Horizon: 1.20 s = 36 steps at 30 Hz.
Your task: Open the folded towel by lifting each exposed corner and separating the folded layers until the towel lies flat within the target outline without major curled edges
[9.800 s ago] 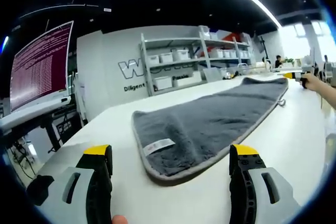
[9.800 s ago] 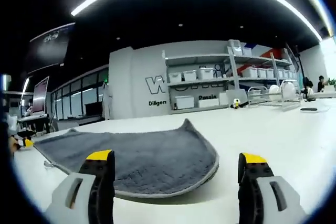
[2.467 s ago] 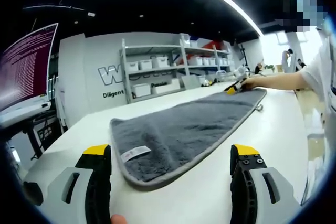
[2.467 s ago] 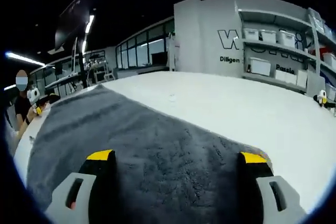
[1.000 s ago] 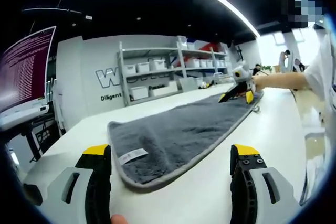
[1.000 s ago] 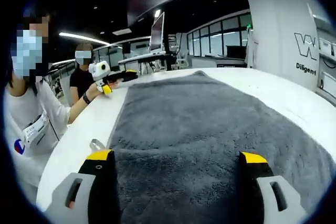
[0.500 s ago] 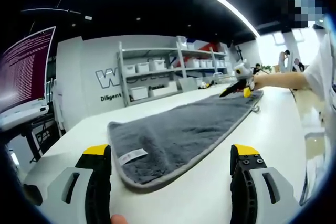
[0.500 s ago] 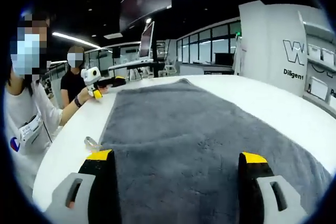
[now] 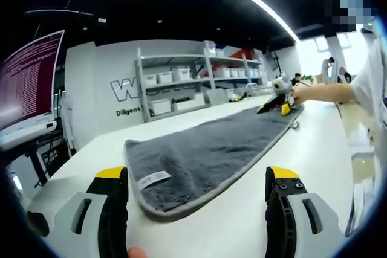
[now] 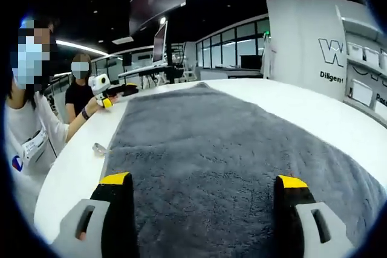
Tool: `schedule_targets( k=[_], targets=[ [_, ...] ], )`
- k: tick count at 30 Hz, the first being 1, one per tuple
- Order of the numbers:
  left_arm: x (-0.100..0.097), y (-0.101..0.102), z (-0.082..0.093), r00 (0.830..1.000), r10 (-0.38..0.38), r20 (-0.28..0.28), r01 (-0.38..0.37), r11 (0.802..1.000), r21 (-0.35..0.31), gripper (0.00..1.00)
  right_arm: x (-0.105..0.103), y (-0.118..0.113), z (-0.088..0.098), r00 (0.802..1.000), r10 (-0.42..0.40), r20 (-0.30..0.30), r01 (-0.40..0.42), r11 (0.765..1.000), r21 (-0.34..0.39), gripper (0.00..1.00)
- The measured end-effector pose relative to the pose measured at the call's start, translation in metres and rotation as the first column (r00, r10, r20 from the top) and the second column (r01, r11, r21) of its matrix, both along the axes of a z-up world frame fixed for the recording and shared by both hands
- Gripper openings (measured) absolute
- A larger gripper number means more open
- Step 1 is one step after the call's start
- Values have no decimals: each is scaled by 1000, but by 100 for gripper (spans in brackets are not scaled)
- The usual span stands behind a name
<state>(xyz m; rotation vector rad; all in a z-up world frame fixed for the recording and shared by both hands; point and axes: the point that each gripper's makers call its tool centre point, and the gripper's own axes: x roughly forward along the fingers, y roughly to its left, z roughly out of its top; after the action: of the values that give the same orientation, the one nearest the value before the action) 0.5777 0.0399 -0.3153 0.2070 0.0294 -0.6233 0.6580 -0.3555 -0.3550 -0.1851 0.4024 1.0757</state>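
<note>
Plush grey towel [image 9: 208, 152] spread long on smooth white table [image 9: 314, 149].
Left gripper [image 9: 196, 206] and right gripper [image 10: 202, 209] jaws wide apart, holding nothing.

Probably a lab: bin shelves [image 9: 181, 86], monitor [image 9: 27, 80].

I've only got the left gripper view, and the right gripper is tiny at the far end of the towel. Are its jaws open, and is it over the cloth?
Observer: Yes. In the right gripper view the right gripper has its jaws wide apart, with the grey towel lying between them and nothing pinched.
Operator: Any curl or raised layer at that end?
Observer: None that I can see. From there the top surface runs smooth toward your end.
Operator: Where does my gripper sit?
Observer: The left gripper is held in a hand, off the towel's far corner, over bare table.
</note>
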Motion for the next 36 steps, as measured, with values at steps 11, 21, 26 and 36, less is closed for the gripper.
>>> schedule_targets(
  k=[11,21,26,36],
  targets=[
    [-1,1,-1,1000,0,-1,0,1000,1,92,9,-40,13,995,-95,43,94,995,11,100],
    [-1,1,-1,1000,3,-4,-3,1000,5,92,8,-74,-3,990,-137,20,137,990,-22,100],
    [-1,1,-1,1000,6,-6,-6,1000,6,92,1,-80,-4,990,-138,26,139,990,-26,100],
    [0,2,-2,1000,10,-9,-9,1000,8,92,16,-102,18,975,-206,80,204,978,33,100]
  ],
)
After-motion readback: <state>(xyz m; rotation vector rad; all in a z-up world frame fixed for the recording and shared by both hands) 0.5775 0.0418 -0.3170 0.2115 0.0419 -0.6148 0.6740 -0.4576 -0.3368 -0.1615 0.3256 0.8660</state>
